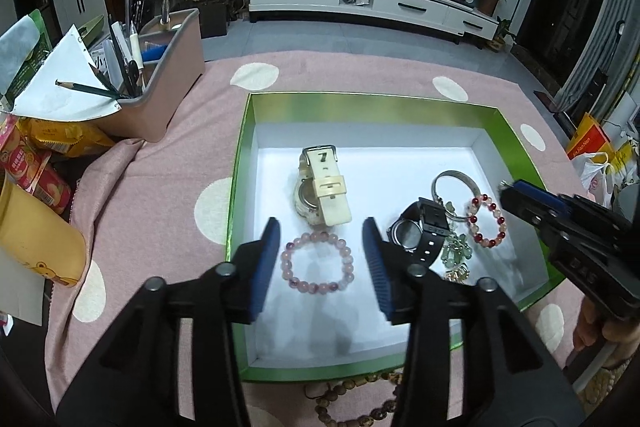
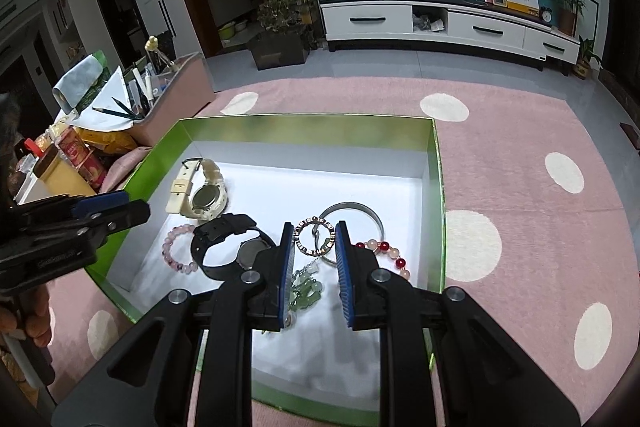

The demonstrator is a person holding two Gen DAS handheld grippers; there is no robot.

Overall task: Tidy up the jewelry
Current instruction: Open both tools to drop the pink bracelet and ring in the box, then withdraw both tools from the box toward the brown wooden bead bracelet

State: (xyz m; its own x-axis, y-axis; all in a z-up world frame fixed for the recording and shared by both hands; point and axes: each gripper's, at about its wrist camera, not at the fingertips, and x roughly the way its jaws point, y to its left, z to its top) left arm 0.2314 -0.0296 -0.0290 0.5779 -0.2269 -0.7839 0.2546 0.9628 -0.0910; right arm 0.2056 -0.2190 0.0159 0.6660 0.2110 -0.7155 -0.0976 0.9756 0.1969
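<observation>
Left wrist view showed the left gripper (image 1: 318,259) w/ its blue-padded jaws spread apart, hovering over a pink bead bracelet (image 1: 317,261) that lay flat on the white floor of a shallow green-walled box (image 1: 240,163); the pads did not touch the beads. Just beyond the bracelet sat a cream-strap watch (image 1: 320,187), face down. To its right were a black-strap watch (image 1: 420,231), a plain silver bangle (image 1: 456,183), a red & pale bead bracelet (image 1: 486,223) and a cluster of pale green stones (image 1: 456,251), all bunched together near the box's right wall. A brown wooden bead strand (image 1: 356,399) lay outside the box on the pink cloth w/ cream dots (image 1: 160,187), at the near edge. A pink-grey desk organiser w/ pens (image 1: 168,79) stood well apart at far left, snack packets beside it.

Right wrist view: the right gripper (image 2: 316,275) stood over the box's right half, jaws narrowly apart. A small ring-shaped ornament w/ light/dark segments (image 2: 314,237) showed between the fingertips, w/ the green stones hanging or lying below it; can't tell whether the pads actually pinched it or only framed it. The silver bangle and red bead bracelet lay just past the right finger, the black watch just left of the left finger. The left gripper showed at the left edge, over the box's rim.
</observation>
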